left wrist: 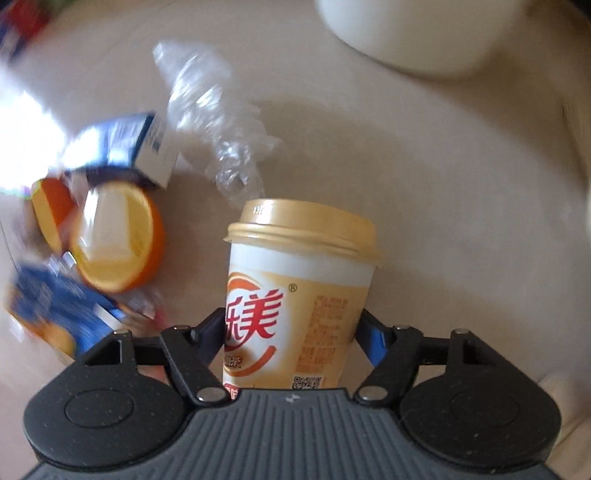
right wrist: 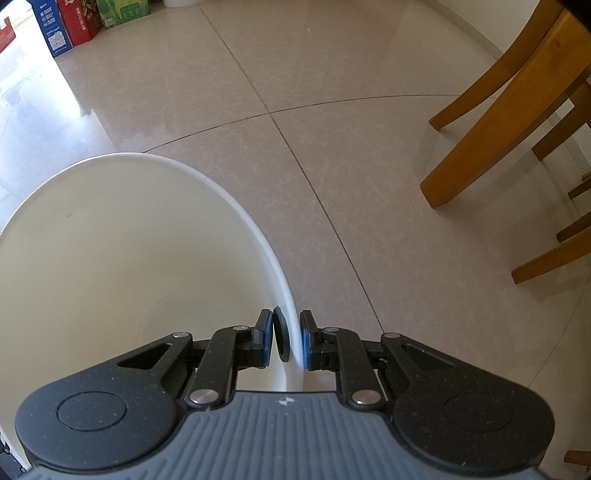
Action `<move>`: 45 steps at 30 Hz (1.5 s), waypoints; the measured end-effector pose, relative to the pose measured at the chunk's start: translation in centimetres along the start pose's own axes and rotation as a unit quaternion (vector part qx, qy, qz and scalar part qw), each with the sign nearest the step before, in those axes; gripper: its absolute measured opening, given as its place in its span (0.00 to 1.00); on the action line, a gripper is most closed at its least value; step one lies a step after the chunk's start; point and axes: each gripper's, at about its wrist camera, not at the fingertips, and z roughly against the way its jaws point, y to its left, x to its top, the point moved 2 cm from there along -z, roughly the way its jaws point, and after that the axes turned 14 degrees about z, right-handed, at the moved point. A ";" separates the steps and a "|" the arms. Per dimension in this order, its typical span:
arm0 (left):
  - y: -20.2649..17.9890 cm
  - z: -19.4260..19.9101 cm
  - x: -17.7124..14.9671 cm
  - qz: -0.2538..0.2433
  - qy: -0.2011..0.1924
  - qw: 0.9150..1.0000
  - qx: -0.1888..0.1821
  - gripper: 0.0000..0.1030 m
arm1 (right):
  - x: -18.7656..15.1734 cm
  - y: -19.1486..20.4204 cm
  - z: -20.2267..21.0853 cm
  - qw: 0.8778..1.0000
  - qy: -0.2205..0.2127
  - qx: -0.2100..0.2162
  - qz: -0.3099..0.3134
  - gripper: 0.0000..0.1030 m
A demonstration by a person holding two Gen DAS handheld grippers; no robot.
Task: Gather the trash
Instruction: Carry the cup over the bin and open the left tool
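A milk tea cup (left wrist: pixel 299 295) with a gold lid lies on its side on the tiled floor, lid pointing away from me. My left gripper (left wrist: pixel 290 328) straddles its lower body, both fingers (left wrist: pixel 371 338) touching the cup's sides. More trash lies to its left: crumpled clear plastic (left wrist: pixel 218 122), orange halves (left wrist: pixel 118 240), a blue-and-white carton (left wrist: pixel 140 144) and a blue packet (left wrist: pixel 55 314). My right gripper (right wrist: pixel 286 339) is shut on the rim of the white bin (right wrist: pixel 221 192), one pad inside and one outside. The bin's inside looks bare.
The white bin (left wrist: pixel 417 33) also shows at the top right of the left wrist view. Wooden chair legs (right wrist: pixel 491 122) stand to the right of the bin. Coloured boxes (right wrist: pixel 70 22) line the far left wall. Beige floor tiles stretch between them.
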 end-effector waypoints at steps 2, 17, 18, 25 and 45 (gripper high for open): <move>0.1 -0.1 0.3 0.023 -0.004 1.000 -0.008 0.71 | 0.0 0.0 0.0 1.000 0.000 -0.001 0.000 0.18; 0.2 3.1 0.2 0.071 -0.019 0.997 -0.004 0.69 | 0.1 0.3 0.1 1.000 -0.001 -0.012 0.003 0.19; 0.1 4.2 0.3 0.075 -0.013 0.997 -0.006 0.69 | 0.1 0.4 0.1 1.000 -0.001 -0.013 0.004 0.19; -1.8 13.7 3.9 0.057 -0.026 0.997 -0.036 0.69 | 0.0 0.6 0.1 1.000 0.000 -0.017 0.007 0.20; -12.3 20.5 24.5 0.096 -0.108 0.977 -0.159 0.69 | 0.0 -0.1 0.1 1.000 -0.007 -0.012 0.011 0.19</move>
